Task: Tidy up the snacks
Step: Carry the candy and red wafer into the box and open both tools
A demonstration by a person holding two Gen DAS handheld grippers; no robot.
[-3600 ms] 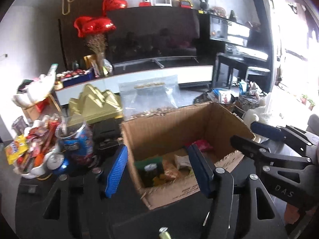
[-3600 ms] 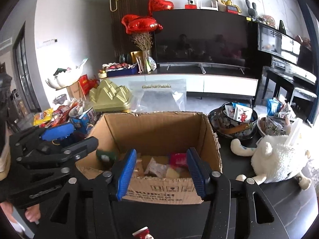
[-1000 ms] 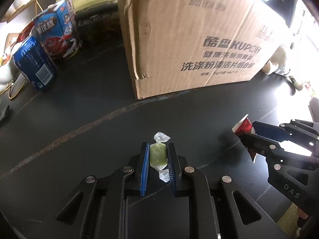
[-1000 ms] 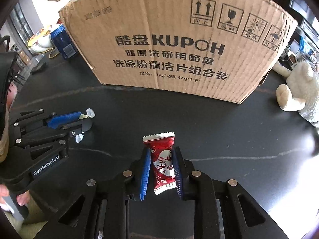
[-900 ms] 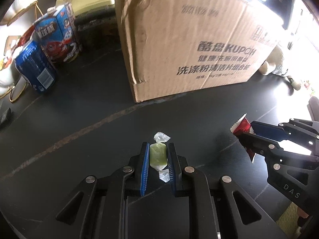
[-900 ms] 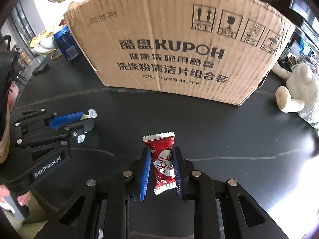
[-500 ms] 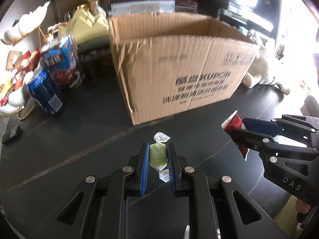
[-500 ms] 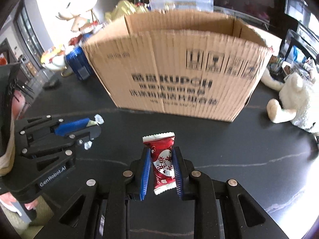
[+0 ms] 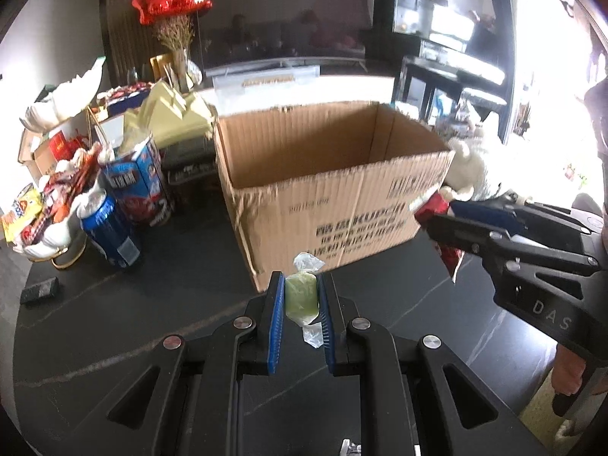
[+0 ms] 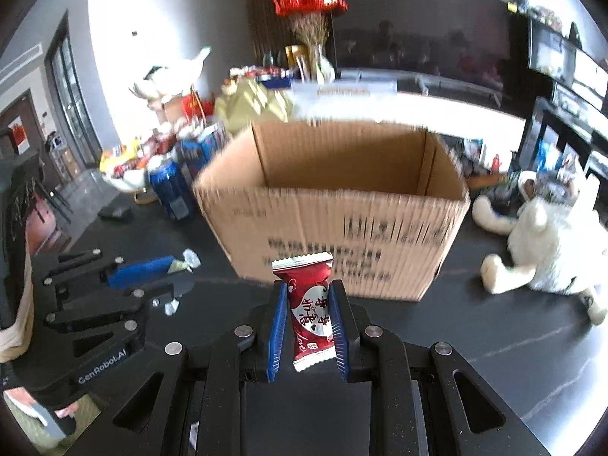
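Snacks are in both my claws: the left claw [image 9: 300,298] is clamped on a green candy [image 9: 301,296] held upright, the right claw [image 10: 307,317] on a red candy [image 10: 309,311], also upright. Ahead of both sits the open cardboard box [image 10: 334,220] on the dark surface [image 10: 494,334]; its near wall is what I must clear, I judge. A blue can [image 9: 110,231] stands left, a plush toy [image 10: 547,243] right.

A dark television [image 10: 418,38] stands on a white console [image 10: 456,110] against the wall; daylight floods a window [image 9: 551,76].
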